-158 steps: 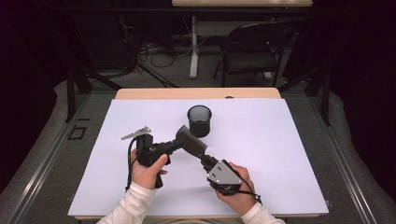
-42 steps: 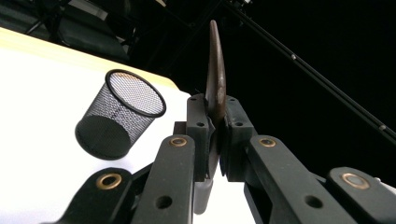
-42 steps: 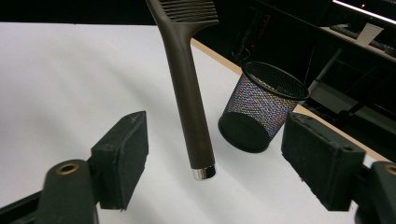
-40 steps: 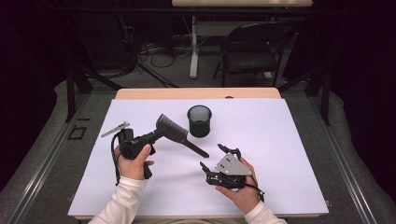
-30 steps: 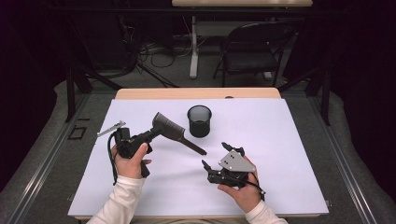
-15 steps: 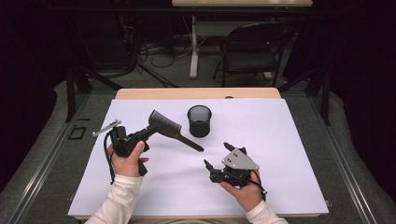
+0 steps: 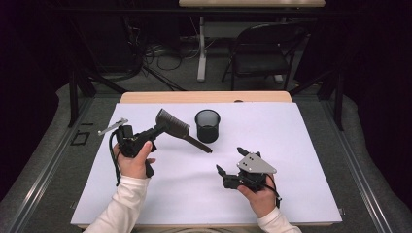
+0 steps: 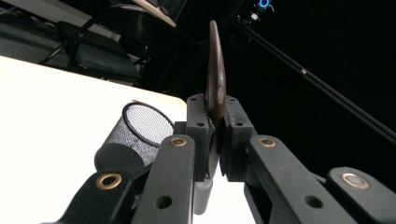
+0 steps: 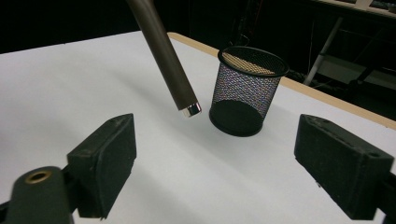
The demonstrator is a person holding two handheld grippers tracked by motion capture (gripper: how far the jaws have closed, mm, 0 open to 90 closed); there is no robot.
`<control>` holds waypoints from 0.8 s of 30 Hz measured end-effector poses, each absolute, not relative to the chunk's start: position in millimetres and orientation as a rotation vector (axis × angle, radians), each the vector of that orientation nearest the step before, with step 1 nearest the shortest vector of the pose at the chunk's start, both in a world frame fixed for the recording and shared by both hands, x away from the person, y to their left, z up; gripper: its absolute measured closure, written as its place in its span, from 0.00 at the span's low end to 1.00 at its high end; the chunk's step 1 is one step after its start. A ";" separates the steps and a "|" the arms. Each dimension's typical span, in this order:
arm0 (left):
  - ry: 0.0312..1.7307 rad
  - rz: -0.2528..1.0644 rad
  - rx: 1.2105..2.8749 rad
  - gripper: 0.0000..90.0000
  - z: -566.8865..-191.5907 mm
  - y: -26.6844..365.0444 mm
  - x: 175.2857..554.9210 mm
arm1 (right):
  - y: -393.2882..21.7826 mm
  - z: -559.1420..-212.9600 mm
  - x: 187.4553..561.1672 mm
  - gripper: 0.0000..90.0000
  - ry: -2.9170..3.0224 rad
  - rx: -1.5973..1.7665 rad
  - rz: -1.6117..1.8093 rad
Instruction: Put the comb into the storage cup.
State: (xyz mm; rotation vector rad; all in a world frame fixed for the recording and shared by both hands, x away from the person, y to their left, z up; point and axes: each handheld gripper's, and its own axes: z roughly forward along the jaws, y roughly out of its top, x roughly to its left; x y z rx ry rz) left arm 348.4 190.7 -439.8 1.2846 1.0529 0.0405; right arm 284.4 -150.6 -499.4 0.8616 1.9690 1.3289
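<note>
Hairbrush (image 7: 176, 128) sits clamped at its head end in the left tool (image 7: 130, 141), raised off the white bench (image 7: 301, 145), its handle slanting down and right to end near the foot of the black mesh cup (image 7: 207, 125); in the left gripper view the pads pinch the brush edge-on, cup just behind; the right tool (image 7: 232, 167) hovers low toward the near right, well apart from the brush, its jaws spread wide, having just been opening, nothing between them.
</note>
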 end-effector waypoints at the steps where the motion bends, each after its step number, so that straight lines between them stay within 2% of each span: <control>1: 1.053 0.044 1.283 0.94 -438.2 190.3 349.6 | -150.6 -499.6 284.6 0.11 1.971 0.861 1.330; 4: 1.055 0.054 1.291 0.94 -433.7 190.3 352.7 | -150.7 -500.1 285.2 0.05 1.987 0.857 1.332; 9: 1.051 0.074 1.296 0.94 -425.5 190.0 356.5 | -151.0 -500.9 286.4 0.00 2.004 0.861 1.338; 24: 1.055 0.116 1.297 0.94 -410.4 188.8 366.8 | -149.7 -502.6 287.3 0.00 2.026 0.858 1.323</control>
